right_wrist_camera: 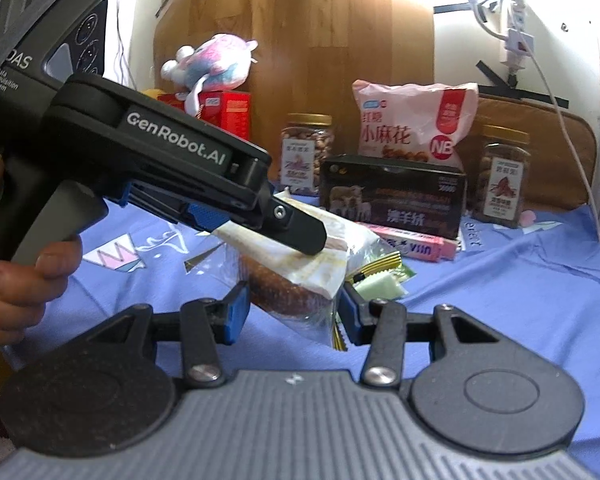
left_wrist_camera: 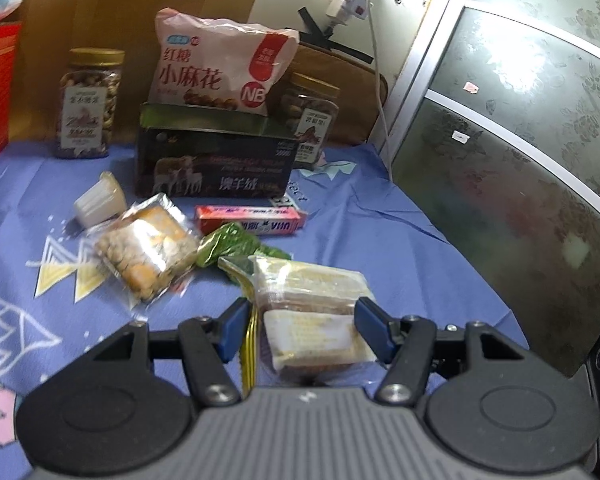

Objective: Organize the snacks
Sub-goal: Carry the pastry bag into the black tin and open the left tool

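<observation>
Left claw (left_wrist_camera: 300, 330) is clamped on the wrapped cake packet (left_wrist_camera: 314, 320); both blue pads press its sides, and the right wrist view shows the packet off the blue-clothed surface (left_wrist_camera: 380, 232).

Right claw (right_wrist_camera: 292, 312) has its jaws partly apart around the packet's lower end. I can't tell whether those pads actually press the wrapper or just bracket it.

Key relation: the packet's long axis runs straight out along the left claw's fingers. In the right wrist view it slopes from the left claw, upper left, down into the right claw's gap. So the 2 claws meet it from opposite ends.

Likely target, my guess: the dark open box (left_wrist_camera: 216, 160) with the pink snack bag (left_wrist_camera: 224, 64) standing in it. It lies ahead and a bit left of the left claw, past the green packet (left_wrist_camera: 228, 244) and pink bar (left_wrist_camera: 252, 218).
</observation>
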`<state>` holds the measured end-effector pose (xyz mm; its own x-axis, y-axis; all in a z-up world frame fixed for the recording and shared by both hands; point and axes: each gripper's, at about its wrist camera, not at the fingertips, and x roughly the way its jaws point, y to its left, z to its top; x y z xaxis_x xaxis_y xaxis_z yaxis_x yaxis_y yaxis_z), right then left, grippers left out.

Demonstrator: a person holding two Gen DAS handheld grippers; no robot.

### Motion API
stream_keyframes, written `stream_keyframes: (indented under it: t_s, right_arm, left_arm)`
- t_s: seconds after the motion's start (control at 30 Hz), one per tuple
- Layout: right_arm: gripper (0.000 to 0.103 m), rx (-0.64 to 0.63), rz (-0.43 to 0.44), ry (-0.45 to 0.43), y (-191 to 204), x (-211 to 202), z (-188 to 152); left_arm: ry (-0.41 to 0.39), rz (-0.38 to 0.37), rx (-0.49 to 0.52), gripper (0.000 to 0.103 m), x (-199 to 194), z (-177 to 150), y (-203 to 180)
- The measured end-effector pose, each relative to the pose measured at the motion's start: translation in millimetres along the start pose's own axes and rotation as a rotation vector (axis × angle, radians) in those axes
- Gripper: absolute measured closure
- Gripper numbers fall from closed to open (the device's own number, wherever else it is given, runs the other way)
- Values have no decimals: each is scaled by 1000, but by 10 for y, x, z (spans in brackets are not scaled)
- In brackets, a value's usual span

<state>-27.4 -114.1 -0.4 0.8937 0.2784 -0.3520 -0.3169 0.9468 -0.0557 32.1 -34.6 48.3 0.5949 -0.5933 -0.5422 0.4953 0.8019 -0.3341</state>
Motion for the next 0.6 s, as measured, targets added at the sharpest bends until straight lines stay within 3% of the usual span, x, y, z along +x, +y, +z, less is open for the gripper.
stream_keyframes:
  t_s: [0.6]
  right_arm:
    - [53, -52, -70, -104, -420, 293, 440]
  left_arm:
    - [-85, 14, 122, 44, 252, 760, -142]
